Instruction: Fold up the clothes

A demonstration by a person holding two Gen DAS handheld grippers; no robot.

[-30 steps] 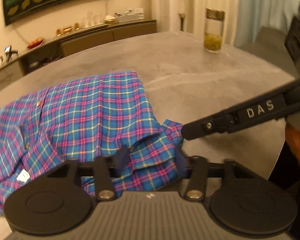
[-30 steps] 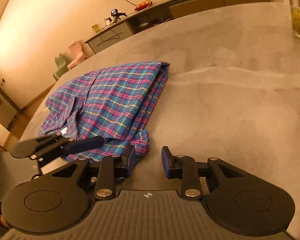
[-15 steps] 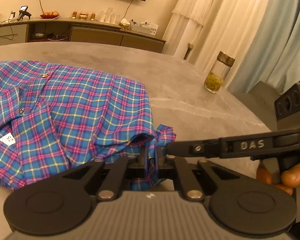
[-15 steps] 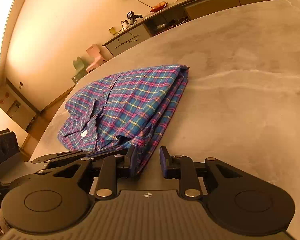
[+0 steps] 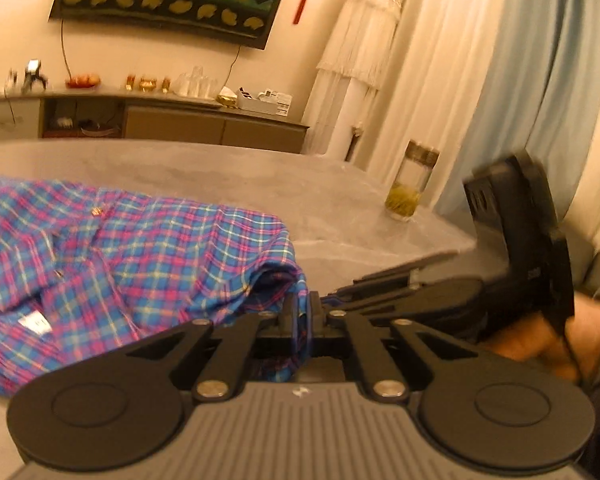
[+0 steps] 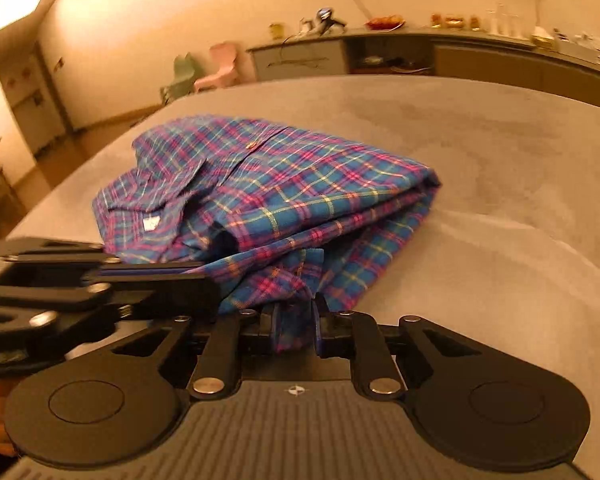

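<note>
The plaid shirt [image 6: 268, 184] lies folded on our grey bench [image 6: 480, 152]. At its near hem our left gripper [image 5: 300, 312] is clenched on cloth; beside it our right gripper [image 6: 296, 316] has just been closing, hem between its fingers.

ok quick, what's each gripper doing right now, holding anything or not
left gripper: closed on a fold of the plaid shirt.
right gripper: jaws have just been closing, pinched on the shirt's near edge.
</note>
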